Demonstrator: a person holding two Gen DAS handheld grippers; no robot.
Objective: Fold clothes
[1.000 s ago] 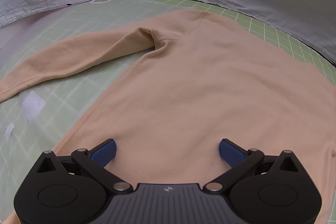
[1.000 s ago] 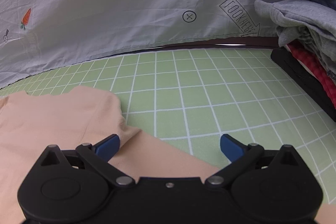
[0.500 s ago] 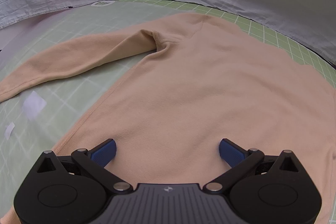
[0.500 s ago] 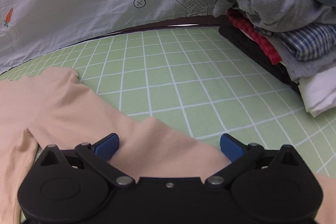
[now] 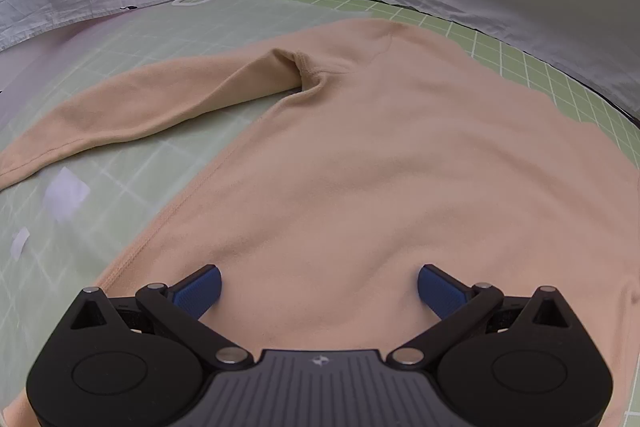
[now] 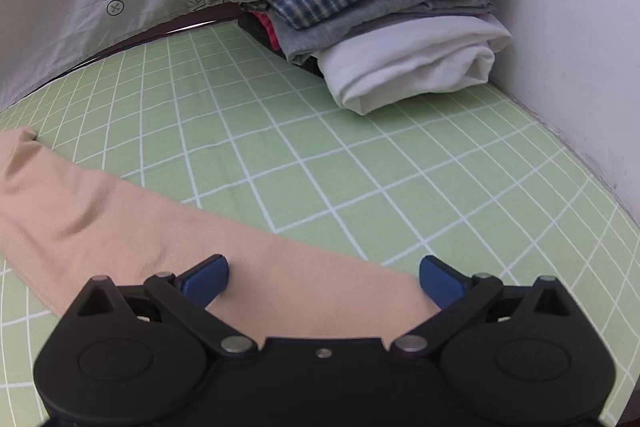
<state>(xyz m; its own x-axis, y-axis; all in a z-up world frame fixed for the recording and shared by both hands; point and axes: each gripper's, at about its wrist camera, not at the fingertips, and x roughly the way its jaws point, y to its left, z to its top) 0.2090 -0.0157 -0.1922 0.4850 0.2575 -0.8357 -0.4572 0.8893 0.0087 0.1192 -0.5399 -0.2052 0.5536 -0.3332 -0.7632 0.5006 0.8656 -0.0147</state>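
- On the green grid mat (image 6: 328, 155): peach sweater (image 5: 380, 167), spread flat, one sleeve (image 5: 140, 107) stretched sideways.
- Left gripper (image 5: 319, 285): low over the sweater's body, jaws spread wide, holding nothing.
- Right gripper (image 6: 323, 277): low over the other sleeve (image 6: 120, 219), jaws spread wide, sleeve lying between them, not pinched.
- Behind: stack of folded clothes (image 6: 372, 11).

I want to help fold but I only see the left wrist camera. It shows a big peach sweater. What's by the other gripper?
Observer: The right gripper is open over the sweater's other sleeve, which lies flat on the green grid mat.
Operator: Are there more clothes?
Observer: Yes, a stack of folded clothes sits at the mat's far right corner, a white garment lowest.
Operator: What's behind it?
Observer: A plain white wall.
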